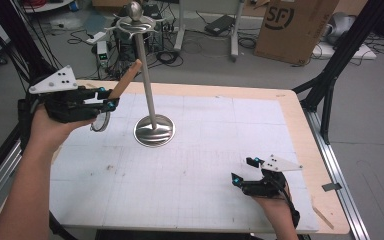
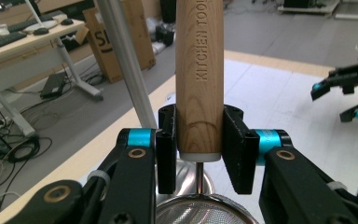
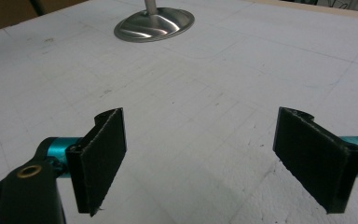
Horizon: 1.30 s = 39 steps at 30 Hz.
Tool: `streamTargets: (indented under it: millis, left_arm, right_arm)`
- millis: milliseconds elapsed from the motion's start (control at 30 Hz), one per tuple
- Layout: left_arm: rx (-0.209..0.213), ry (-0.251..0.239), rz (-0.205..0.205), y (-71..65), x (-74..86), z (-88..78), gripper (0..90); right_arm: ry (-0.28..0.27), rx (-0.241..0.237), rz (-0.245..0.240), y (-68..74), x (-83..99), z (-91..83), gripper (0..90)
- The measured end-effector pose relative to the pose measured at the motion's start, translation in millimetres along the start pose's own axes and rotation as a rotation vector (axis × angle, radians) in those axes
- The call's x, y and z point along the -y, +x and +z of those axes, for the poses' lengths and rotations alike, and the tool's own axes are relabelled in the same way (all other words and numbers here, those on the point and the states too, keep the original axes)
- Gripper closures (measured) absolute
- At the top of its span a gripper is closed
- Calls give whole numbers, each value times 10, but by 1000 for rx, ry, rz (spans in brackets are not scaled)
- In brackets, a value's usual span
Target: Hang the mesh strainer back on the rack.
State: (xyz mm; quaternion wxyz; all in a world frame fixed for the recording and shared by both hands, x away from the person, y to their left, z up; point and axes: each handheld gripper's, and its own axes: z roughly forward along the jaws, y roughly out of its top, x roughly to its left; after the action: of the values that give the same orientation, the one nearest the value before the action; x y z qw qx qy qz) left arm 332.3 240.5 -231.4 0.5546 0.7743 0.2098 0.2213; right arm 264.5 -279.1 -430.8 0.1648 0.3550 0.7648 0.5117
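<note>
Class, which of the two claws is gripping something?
The left claw: its jaws clamp a strainer's wooden handle. The right claw stands open, empty.

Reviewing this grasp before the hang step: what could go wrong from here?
1. The left gripper clamps the strainer's wooden handle only at its bottom end, so it could pivot or slip.
2. The handle sits close to the stand's pole and could knock it.
3. The stand's base looks small, so a bump might tip it.

A grey floor [image 1: 370, 115] strewn with cables [image 1: 167, 55] surrounds the wood-edged white worktop [image 1: 300, 125], with a cardboard box [image 1: 292, 27] and a desk [image 2: 23, 44] beyond.
</note>
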Motion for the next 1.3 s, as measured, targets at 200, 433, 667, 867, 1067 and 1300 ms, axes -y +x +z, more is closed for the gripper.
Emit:
streamTargets:
  millis: [200,433,667,867,1067,1300]
  left_arm:
    - [6,-35,-4,45,-72,-86,688]
    - [-19,-77,-18,131,-172,-185,688]
    - [-78,-66,-26,247,-292,-261,688]
    - [-118,-54,-39,343,-327,-303,688]
    - [-142,-47,-59,409,-301,-308,688]
    - [-150,-45,-87,484,-277,-277,689]
  right_arm:
    - [0,3,1,-2,0,-3,163]
    - [-15,9,5,-16,-13,-43,162]
    - [-9,2,0,-5,-11,-19,163]
    - [-13,6,0,-8,-14,-27,163]
    - [-16,4,0,-5,-20,-36,162]
    - [-20,6,-3,-7,-24,-46,162]
